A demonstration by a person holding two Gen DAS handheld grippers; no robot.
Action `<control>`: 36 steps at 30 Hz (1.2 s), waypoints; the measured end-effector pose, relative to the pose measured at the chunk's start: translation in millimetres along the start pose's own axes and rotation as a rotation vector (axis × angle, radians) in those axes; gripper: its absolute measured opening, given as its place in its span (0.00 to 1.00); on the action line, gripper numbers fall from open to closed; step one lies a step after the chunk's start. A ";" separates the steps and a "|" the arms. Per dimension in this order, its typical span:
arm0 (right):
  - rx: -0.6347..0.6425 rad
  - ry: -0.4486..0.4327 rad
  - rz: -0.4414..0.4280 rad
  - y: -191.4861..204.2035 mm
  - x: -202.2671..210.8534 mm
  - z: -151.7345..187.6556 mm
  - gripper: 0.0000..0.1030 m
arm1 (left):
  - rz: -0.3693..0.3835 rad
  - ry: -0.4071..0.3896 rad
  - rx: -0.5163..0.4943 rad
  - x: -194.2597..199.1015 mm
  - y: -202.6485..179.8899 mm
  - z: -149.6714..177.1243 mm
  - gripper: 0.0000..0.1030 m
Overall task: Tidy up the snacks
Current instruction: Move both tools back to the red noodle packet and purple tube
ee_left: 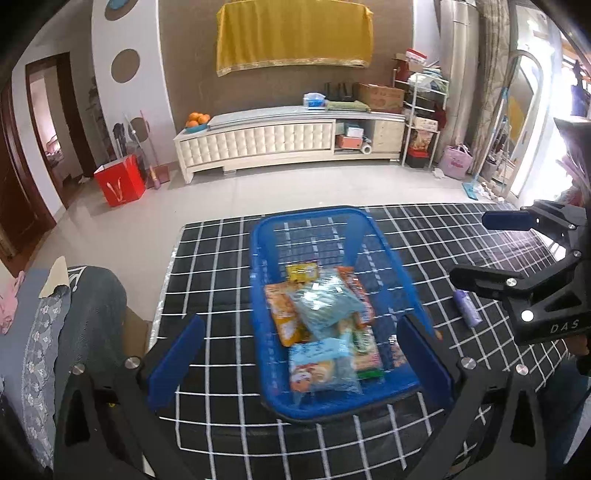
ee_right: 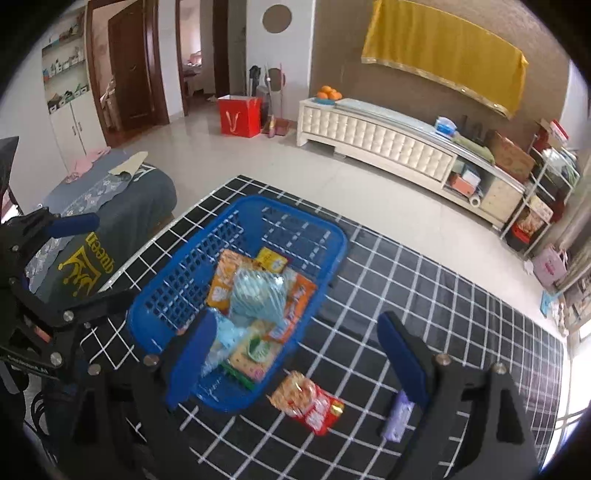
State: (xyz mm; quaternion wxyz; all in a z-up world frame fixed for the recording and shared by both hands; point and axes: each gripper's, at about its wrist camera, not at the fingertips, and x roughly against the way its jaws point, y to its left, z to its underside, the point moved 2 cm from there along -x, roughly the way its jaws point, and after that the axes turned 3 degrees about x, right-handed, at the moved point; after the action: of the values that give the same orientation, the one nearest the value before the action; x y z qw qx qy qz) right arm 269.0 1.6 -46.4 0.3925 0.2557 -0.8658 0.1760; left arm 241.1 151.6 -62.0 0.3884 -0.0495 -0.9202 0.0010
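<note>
Nearest, left gripper [ee_left: 301, 363] spread wide, blue pads [ee_left: 176, 360] flanking the near end of the blue basket [ee_left: 273, 236], nothing pinched between them. Right gripper [ee_right: 301, 363] likewise spread and empty, hovering over the checked tablecloth [ee_right: 424, 295] just right of the basket; also seen at the right edge of the left wrist view, jaws apart.

Just beyond the right gripper's pads, outside the basket: an orange-and-red snack pack [ee_right: 308, 400] lying flat on the cloth, close to the basket's near corner but apart from it, and a small purple packet [ee_right: 397, 419] beside the right pad, partly hidden by it.

Inside the basket, heaped toward the near end: a pale blue crinkled bag [ee_left: 325, 304] on top, an orange pack [ee_left: 282, 314] to its left, another blue-and-orange bag [ee_left: 321, 363] at the front, a green-edged pack [ee_left: 367, 350] to the right, a small yellow packet [ee_left: 303, 272] farthest back. Far end of the basket bare, cloth grid showing through the mesh.

Left of the table, a grey cushion [ee_right: 110, 236] with yellow lettering. Farther off on the tiled floor, a red paper bag [ee_left: 120, 184]. Against the far wall, a cream cabinet [ee_left: 258, 142] bearing a bowl of oranges [ee_left: 197, 120], and a yellow cloth [ee_left: 293, 35] hanging above.
</note>
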 end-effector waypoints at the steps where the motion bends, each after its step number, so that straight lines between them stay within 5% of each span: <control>1: -0.007 -0.003 0.006 -4.7 4.6 5.4 0.89 | 0.006 0.002 -0.009 0.9 -8.0 1.1 1.00; 15: -0.108 0.045 0.014 -64.2 19.9 80.6 0.89 | 0.057 0.044 -0.056 -14.6 -103.4 18.7 1.00; 23: -0.009 0.116 -0.068 -60.7 -6.6 110.7 0.89 | 0.034 0.047 -0.018 -16.5 -116.4 42.3 1.00; 36: 0.273 0.212 -0.222 -13.7 -98.0 148.8 0.89 | -0.119 0.120 0.254 -30.7 -89.5 133.1 1.00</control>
State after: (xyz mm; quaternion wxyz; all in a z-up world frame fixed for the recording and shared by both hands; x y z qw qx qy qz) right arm 244.1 -54.8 -214.1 0.4599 0.3805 -0.7543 0.2734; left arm 159.2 64.6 -173.4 0.4453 0.0549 -0.8890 0.0913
